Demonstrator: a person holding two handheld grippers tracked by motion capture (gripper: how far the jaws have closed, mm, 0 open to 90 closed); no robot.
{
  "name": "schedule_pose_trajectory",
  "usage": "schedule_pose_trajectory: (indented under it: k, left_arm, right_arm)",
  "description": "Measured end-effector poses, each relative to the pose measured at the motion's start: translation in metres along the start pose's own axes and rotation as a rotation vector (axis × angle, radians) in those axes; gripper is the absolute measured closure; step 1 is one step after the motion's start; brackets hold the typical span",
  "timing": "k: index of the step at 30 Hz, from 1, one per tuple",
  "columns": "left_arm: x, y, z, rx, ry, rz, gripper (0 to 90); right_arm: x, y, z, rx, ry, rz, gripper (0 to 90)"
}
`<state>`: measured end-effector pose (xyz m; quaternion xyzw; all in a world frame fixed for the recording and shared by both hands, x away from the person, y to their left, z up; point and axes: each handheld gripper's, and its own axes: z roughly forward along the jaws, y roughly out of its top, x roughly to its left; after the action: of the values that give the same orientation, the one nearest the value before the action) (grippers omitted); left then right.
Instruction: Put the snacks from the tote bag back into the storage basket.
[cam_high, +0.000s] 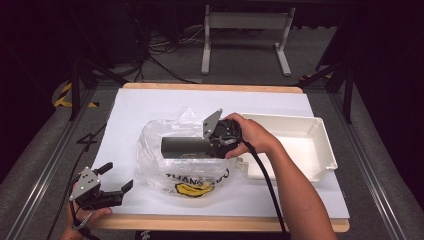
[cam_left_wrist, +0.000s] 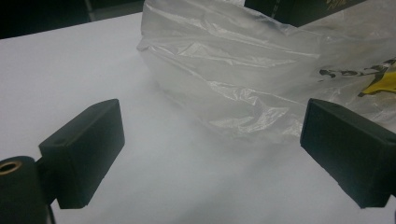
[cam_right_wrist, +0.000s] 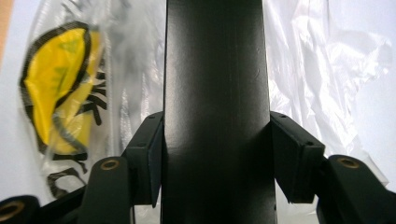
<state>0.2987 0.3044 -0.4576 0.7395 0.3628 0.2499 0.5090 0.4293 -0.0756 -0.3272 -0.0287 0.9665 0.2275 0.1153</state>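
While we look down from the high view, our right tongs are clamped on a dark box, holding it flat over the mouth of a clear bag that lies mid-surface. The bag carries yellow and black print on its near side. Just right of the bag sits a white tray, touching its edge. Our left tongs hover at the near left corner, jaws apart, well clear of the bag.

Over to the left gripper view: both jaws stand wide, nothing between them but white surface. The bag rises crumpled ahead and to the right, with a bit of the yellow print at the far right.

Now the right gripper view: the box runs straight up the middle, and both pads press its sides. Behind it spreads the bag, its yellow print on the left.
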Motion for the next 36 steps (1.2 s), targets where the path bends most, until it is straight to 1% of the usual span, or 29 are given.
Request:
schedule_pose_trajectory:
  k: [2,3,8,11,15,16,18,19,21,22,27,28,29,31,32,36]
  left_arm:
    - [0.0,0.0,0.0,0.001,-0.002,0.0,7.2]
    - [0.0,0.0,0.0,0.001,-0.004,-0.001,7.2]
    - [0.0,0.0,0.0,0.003,-0.006,-0.001,7.2]
    - [0.0,0.0,0.0,0.003,-0.005,-0.001,7.2]
    - [0.0,0.0,0.0,0.004,-0.007,-0.001,7.2]
    - [0.0,0.0,0.0,0.005,-0.008,0.001,7.2]
    - [0.0,0.0,0.0,0.007,-0.009,0.0,7.2]
    - [0.0,0.0,0.0,0.006,-0.009,-0.001,7.2]
    - [0.0,0.0,0.0,0.005,-0.008,-0.001,7.2]
    - [0.0,0.0,0.0,0.004,-0.007,0.0,7.2]
    - [0.0,0.0,0.0,0.008,-0.008,0.002,7.2]
    - [0.0,0.0,0.001,0.011,-0.01,0.0,7.2]
    - [0.0,0.0,0.001,0.011,-0.01,0.0,7.2]
    - [0.0,0.0,0.001,0.01,-0.007,0.002,7.2]
    - [0.0,0.0,0.001,0.01,-0.008,0.002,7.2]
    - [0.0,0.0,0.001,0.011,-0.006,0.001,7.2]
  right_arm:
    - [0.0,0.0,-0.005,-0.007,0.002,-0.006,42.7]
    - [0.0,0.0,-0.005,-0.007,0.002,-0.006,42.7]
    - [-0.001,-0.004,-0.014,0.004,-0.01,-0.006,42.8]
    - [-0.001,-0.007,-0.02,-0.005,-0.02,-0.005,42.8]
    - [-0.001,-0.007,-0.028,-0.023,-0.03,-0.003,42.7]
    - [-0.001,-0.006,-0.033,-0.031,-0.035,-0.006,42.7]
    - [-0.001,-0.007,-0.035,-0.036,-0.038,-0.016,42.7]
    - [-0.001,-0.007,-0.037,-0.035,-0.038,-0.012,42.7]
    - [-0.001,-0.01,-0.039,-0.036,-0.041,-0.012,42.7]
    - [-0.001,-0.014,-0.042,-0.029,-0.044,-0.003,42.7]
    - [-0.001,-0.021,-0.045,-0.02,-0.037,-0.006,42.8]
    - [-0.001,-0.025,-0.047,-0.021,-0.037,-0.012,42.8]
    - [-0.001,-0.025,-0.047,-0.021,-0.037,-0.012,42.8]
    - [-0.001,-0.03,-0.049,-0.024,-0.023,-0.015,42.8]
    - [-0.001,-0.033,-0.05,-0.03,-0.027,-0.016,42.8]
    - [-0.002,-0.045,-0.056,-0.038,-0.043,0.008,42.8]
